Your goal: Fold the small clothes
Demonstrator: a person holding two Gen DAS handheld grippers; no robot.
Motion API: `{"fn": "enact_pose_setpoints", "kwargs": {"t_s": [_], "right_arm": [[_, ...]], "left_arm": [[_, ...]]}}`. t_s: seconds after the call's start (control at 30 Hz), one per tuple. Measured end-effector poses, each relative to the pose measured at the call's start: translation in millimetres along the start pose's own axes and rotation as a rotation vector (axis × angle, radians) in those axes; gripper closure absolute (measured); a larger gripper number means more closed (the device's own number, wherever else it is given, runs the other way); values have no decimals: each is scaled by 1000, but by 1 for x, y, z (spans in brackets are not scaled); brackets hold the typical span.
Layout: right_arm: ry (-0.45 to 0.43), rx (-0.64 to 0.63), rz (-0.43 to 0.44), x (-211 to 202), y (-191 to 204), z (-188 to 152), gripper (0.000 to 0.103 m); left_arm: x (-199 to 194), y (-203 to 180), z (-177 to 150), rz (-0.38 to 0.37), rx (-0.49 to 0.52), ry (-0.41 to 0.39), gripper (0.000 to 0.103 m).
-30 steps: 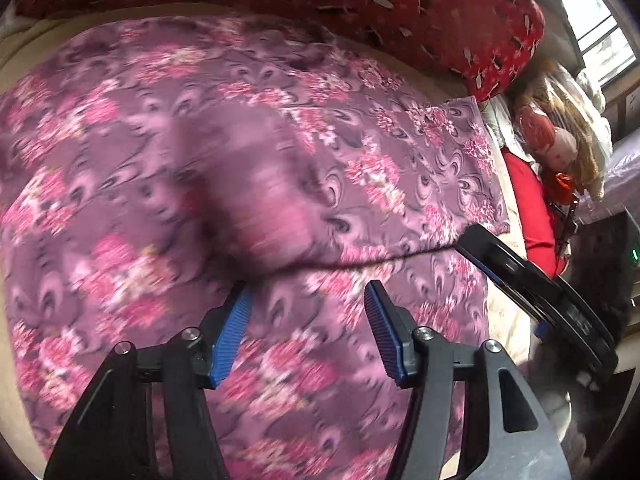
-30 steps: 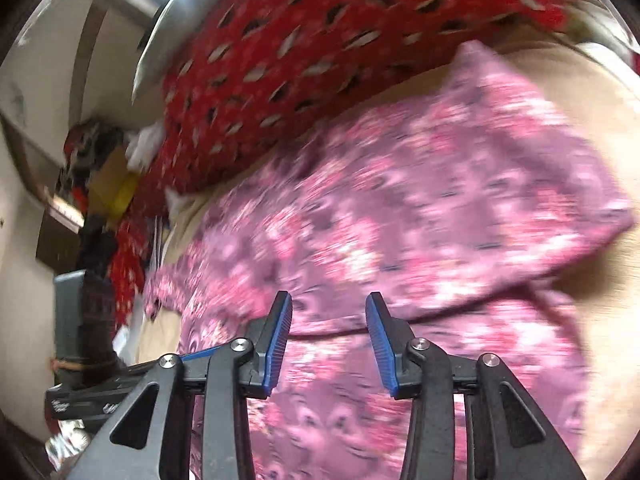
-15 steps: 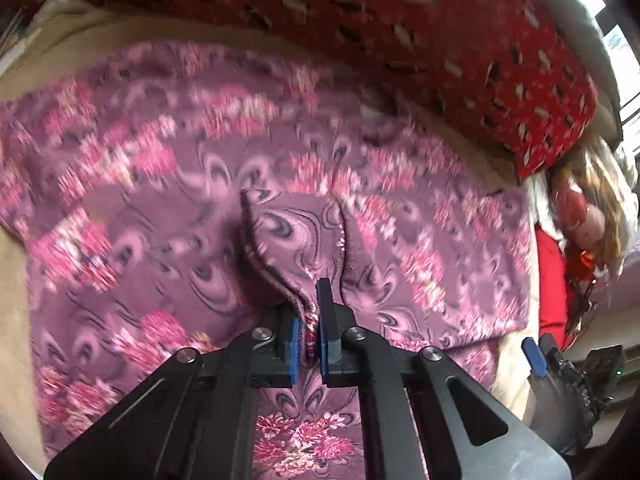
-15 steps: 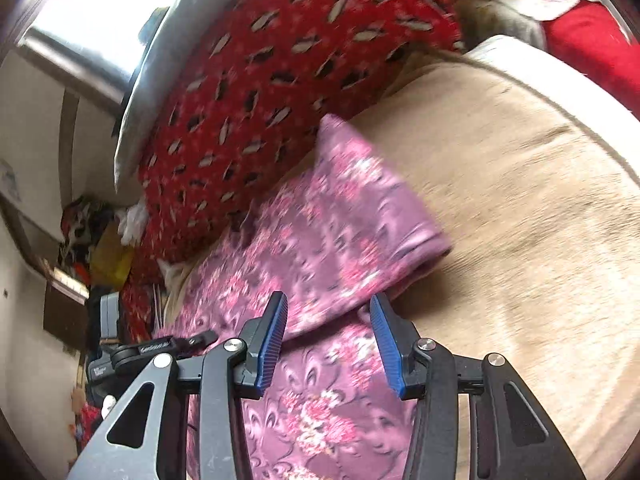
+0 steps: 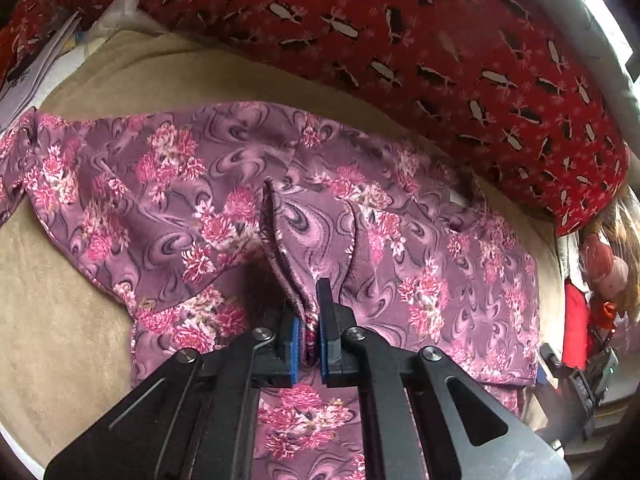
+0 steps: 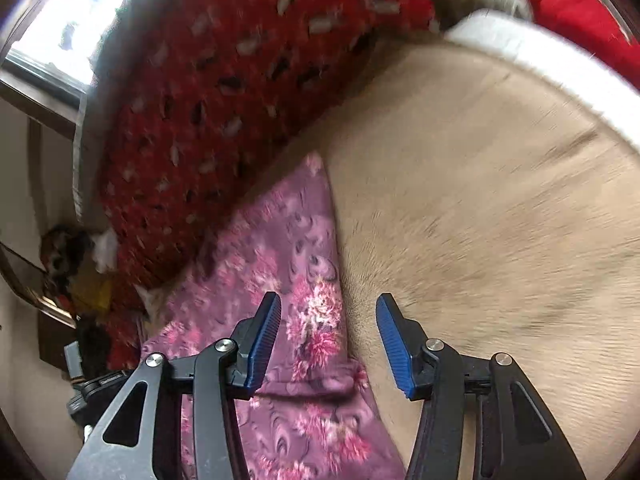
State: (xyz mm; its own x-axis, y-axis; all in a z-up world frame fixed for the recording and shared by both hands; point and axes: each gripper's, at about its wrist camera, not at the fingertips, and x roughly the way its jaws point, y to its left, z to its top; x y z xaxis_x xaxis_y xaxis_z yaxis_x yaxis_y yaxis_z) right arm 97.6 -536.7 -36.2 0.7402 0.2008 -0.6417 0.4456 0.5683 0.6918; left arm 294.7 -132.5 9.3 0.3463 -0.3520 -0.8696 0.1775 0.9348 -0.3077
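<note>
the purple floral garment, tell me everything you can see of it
The purple floral garment is soft mauve fabric printed with pink flowers and dark swirls. It lies spread and partly folded on the beige plush surface, beside the red patterned cushion. The left gripper is shut on a raised hemmed fold; the open right gripper straddles its edge.

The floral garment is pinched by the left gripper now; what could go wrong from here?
The left gripper holds only a small bunched fold of the floral garment, so it may slip out when lifted. The right gripper is open over the garment's edge and the beige blanket; closing there might also catch the blanket.
</note>
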Motion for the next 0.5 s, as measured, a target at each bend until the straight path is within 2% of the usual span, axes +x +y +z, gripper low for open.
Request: {"fn": "enact_pose_setpoints", "kwargs": {"t_s": [0.07,0.1,0.17,0.2,0.23,0.27,0.3,0.33,0.37,0.43,0.5], "right_arm": [[62,-44,14,15,10,-2,96],[43,-86,-10,12,19,-4,97],[-65,-160,-19,-6,32,-7,97],[-96,-177,-42,-10,32,-9,97],[-98,-187,-84,-8,31,-11,94],[-47,-192,-139,1,26,-13,90],[29,-184,-186,12,19,-15,93],[30,-175,-177,10,17,-17,93],[-15,-170,-182,-2,21,-18,88],[-93,-186,-190,-19,34,-19,87],[-139,-230,-137,-27,59,-21,82]], "left_arm": [[2,3,0,-2,8,-1,98],[5,4,-1,2,13,7,98],[22,3,-3,32,27,42,95],[26,8,-4,41,26,63,91],[29,14,-5,34,14,77,89],[27,23,-5,8,-10,81,89],[19,34,-4,-30,-48,74,89],[11,44,-4,-61,-80,57,89],[-1,52,-4,-92,-107,25,89],[-13,58,-2,-116,-129,-11,89],[-12,54,2,-134,-125,-5,89]]}}
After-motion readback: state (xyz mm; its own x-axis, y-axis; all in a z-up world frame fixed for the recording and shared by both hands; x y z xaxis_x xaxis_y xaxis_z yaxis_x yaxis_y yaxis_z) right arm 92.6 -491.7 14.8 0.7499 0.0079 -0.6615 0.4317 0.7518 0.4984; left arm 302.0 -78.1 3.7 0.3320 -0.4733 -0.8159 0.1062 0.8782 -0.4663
